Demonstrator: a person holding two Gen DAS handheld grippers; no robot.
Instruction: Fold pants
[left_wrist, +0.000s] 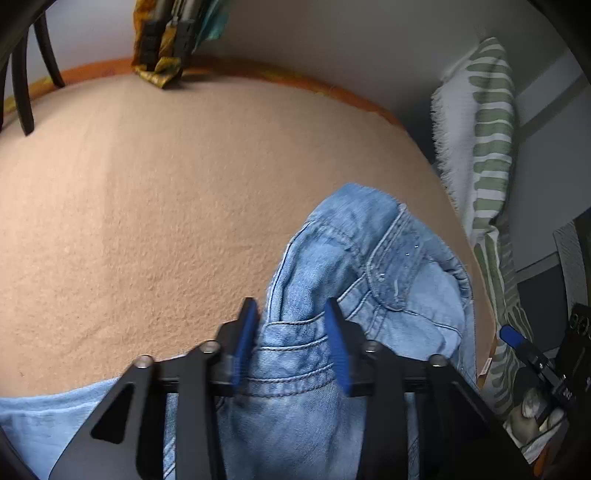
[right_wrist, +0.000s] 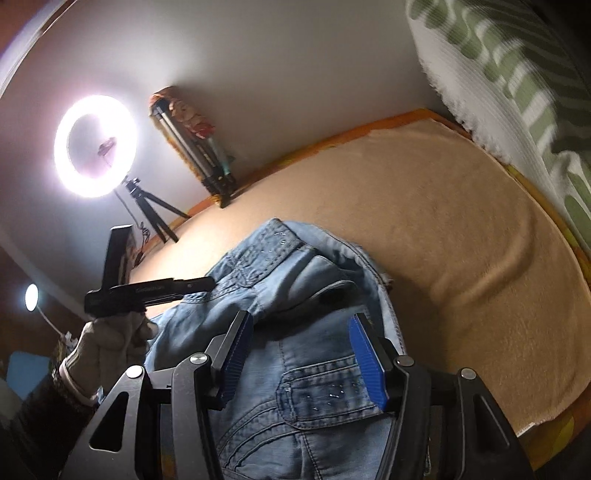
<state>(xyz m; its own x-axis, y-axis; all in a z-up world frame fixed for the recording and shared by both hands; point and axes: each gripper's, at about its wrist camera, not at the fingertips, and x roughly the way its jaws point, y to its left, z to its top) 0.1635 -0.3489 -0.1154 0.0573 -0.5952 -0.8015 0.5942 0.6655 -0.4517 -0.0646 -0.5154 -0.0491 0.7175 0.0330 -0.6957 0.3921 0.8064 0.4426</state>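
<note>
Light blue denim pants (left_wrist: 354, 266) hang bunched over a tan blanket (left_wrist: 147, 206). My left gripper (left_wrist: 291, 314) is shut on a seamed fold of the pants, which fills the gap between its blue pads. In the right wrist view the same pants (right_wrist: 295, 280) lie between the blue pads of my right gripper (right_wrist: 301, 323); the pads stand wide apart with the denim between them, held up off the blanket (right_wrist: 461, 236). The other gripper (right_wrist: 147, 291) and a gloved hand (right_wrist: 107, 343) show at the left. The right gripper's tip (left_wrist: 513, 336) shows at the left wrist view's right edge.
A green-and-white striped cushion (left_wrist: 487, 140) stands along the blanket's right side. Folded tripods (right_wrist: 201, 155) lean on the far wall. A lit ring light (right_wrist: 96, 142) stands on a small tripod at the left. Dark chair legs (left_wrist: 26, 74) show at the far left.
</note>
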